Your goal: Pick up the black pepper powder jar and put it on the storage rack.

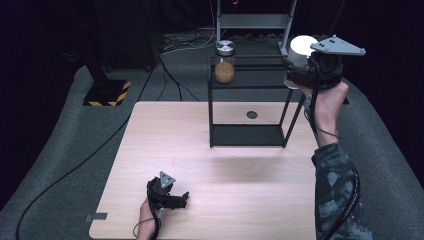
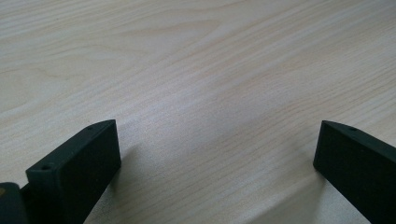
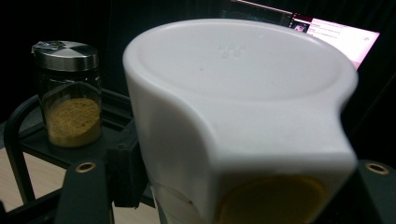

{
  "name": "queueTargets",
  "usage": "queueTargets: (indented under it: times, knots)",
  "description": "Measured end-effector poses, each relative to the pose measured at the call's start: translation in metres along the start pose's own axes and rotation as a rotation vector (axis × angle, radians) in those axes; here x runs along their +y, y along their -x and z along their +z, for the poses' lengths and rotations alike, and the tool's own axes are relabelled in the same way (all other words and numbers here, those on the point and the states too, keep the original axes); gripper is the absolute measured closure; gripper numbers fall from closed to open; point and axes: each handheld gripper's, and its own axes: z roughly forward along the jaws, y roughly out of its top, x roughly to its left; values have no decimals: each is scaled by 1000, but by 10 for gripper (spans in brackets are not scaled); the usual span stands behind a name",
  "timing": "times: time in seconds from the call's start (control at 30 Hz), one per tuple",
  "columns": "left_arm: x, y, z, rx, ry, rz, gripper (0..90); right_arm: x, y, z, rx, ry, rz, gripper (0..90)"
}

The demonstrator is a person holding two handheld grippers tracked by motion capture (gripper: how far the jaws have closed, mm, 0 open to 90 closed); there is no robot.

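- The white-lidded container (image 3: 243,116) is cut off at the bottom of the right gripper view; below the lid a yellowish content shows through, but what it is cannot be made out.
- In the high view its body is mostly hidden behind the right hand-held gripper (image 1: 300,70).
- The right hand-held gripper pinches the container between its jaws, one on each side, and holds it raised at the right end of the black shelf rack (image 1: 247,135), level with the top shelf.
- A glass jar (image 1: 224,62) of tan powder with a metal cap stands on the top shelf, well apart to the left.
- The left hand-held gripper (image 1: 182,199) rests low over the tabletop (image 2: 196,70), jaws spread wide, holding nothing.
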Motion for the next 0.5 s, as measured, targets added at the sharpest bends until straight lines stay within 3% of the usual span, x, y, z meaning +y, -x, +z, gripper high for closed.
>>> queueTargets:
  times: [0.23,0.5]
  knots:
    - [0,0,0,-1,1,-1,1,5,7,11,-9,-34,17,298]
    - [0,0,0,-2,0,1,2,8,20,24,-3,-61,77,299]
